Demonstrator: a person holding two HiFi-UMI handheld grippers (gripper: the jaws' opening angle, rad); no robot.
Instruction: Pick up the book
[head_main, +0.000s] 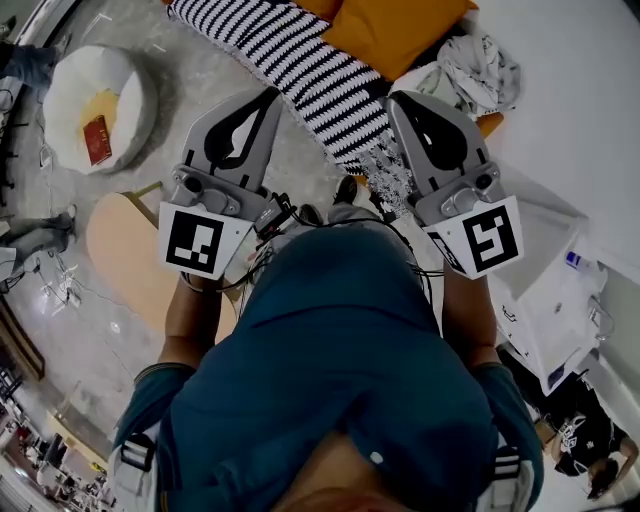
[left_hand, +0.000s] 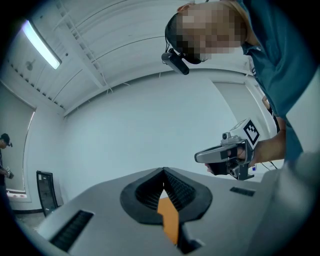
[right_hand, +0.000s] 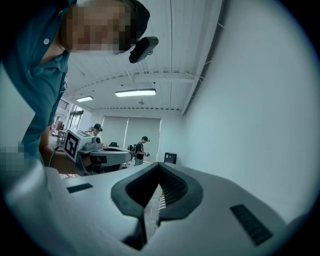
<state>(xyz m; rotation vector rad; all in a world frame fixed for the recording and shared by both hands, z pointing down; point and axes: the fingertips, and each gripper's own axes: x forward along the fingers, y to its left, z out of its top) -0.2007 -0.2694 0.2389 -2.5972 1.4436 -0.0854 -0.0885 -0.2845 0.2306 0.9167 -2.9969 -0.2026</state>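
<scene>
- While the small red book (head_main: 97, 138) lies well apart on a round white pouffe (head_main: 130, 75), unheld:
- left hand-held gripper (head_main: 268, 95), right hand-held gripper (head_main: 396, 100): pressed together, empty, presumably closed for the approach.

It looks like a research lab or recording studio with a corner dressed up as a living room. Long white strip lights (right_hand: 135, 92) run across a white ceiling with exposed beams (left_hand: 87, 65). The tall white walls (right_hand: 250, 120) are plain, and windows with pale blinds (right_hand: 122, 132) close the far end, where a person in a dark cap (right_hand: 142, 148) stands. On the polished grey floor (head_main: 210, 85) lie loose cables (head_main: 65, 285), a round white beanbag (head_main: 135, 95), a black-and-white striped cushion (head_main: 300, 55) and an orange cushion (head_main: 390, 30).
</scene>
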